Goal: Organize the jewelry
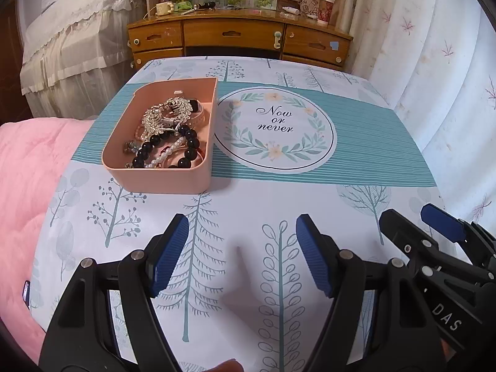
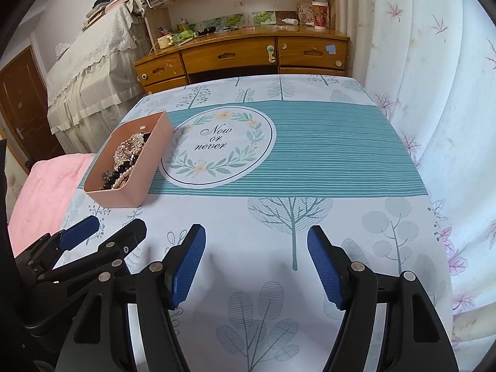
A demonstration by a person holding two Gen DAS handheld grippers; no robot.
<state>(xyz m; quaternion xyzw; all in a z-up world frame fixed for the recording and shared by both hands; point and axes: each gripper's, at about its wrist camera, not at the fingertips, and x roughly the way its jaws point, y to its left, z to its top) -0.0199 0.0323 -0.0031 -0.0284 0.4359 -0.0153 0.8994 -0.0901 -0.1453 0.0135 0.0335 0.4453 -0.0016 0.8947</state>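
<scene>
While both grippers' jaws gape empty, the jewelry tray sits well ahead, left.

Both wrist cameras sit low over the near end of the tablecloth, facing forward toward the wooden desk. Left view looks from the left, closer to the pink tray; right view from the right. The 2 views share tray, round emblem, desk, and curtain.

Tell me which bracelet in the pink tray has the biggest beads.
The black round-bead bracelet in the pink plastic tray: its dark glossy beads are far larger than those of the white pearl strand crossing it.
</scene>
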